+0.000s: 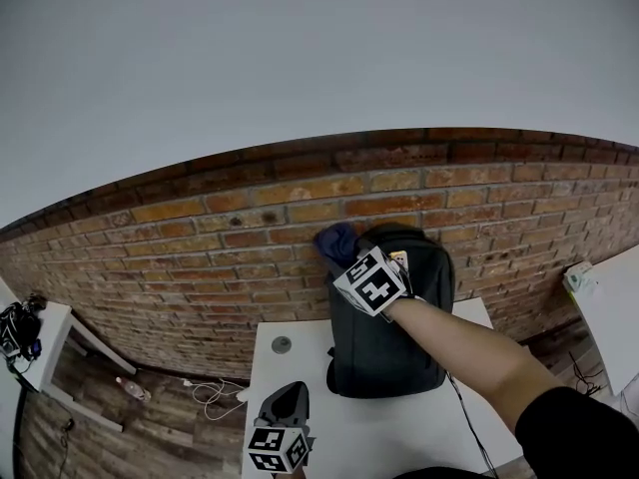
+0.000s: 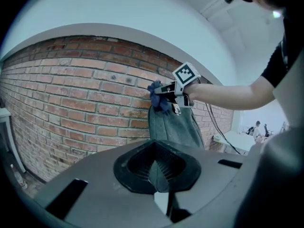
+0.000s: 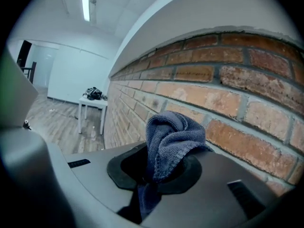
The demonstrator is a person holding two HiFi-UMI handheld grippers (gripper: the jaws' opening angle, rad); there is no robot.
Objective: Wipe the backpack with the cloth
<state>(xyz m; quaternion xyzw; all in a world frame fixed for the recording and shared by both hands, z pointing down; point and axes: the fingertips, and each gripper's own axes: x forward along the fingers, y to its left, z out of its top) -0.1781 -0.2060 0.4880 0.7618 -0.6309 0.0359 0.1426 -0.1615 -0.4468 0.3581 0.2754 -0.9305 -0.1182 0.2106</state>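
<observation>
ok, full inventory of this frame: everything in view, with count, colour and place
backpack: 1, dark grey, upright on the white table, against the brick wall
cloth: 1, blue, bunched at the backpack's top left corner
table: 1, white, in front of the wall
round disc: 1, grey, on the table's left rear part
brick wall: 1, red-brown, behind the table
side table: 1, white, far left
dark gear: 1 pile, black, on the side table
cables: count unclear, white, on the floor left of the table
left tongs: 1, grey, shut and empty, over the table's near edge
right tongs: 1, grey, shut on the cloth
arm: 1, black sleeve, reaching to the backpack
</observation>
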